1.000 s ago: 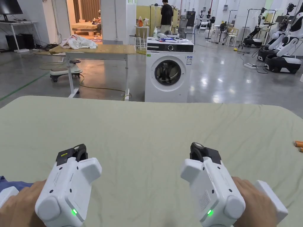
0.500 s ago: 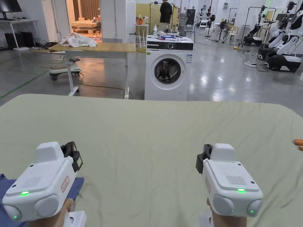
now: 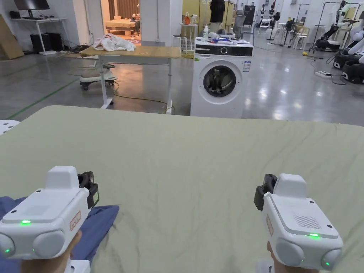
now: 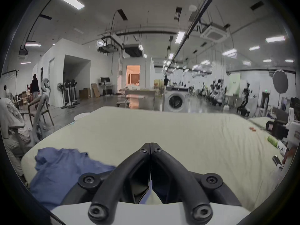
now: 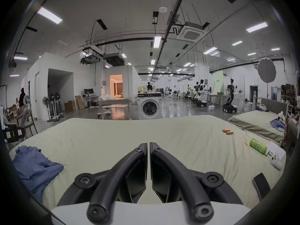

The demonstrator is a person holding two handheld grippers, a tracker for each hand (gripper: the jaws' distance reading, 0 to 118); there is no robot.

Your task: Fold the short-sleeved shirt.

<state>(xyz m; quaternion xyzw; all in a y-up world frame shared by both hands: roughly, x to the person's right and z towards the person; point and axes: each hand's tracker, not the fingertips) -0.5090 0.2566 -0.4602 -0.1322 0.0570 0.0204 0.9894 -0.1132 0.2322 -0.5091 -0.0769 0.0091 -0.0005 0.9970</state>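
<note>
In the head view the white body of the left gripper [image 3: 89,185] hides most of its jaws, and the right gripper [image 3: 261,197] is covered the same way, so how they stand cannot be told from there. The blue shirt [image 3: 96,227] is cut off by the near and left edges and partly hidden behind the left gripper. In the left gripper view the shirt [image 4: 65,168] is blurred, its shape unclear. The far person [image 3: 217,10] is cut off by the top edge.
</note>
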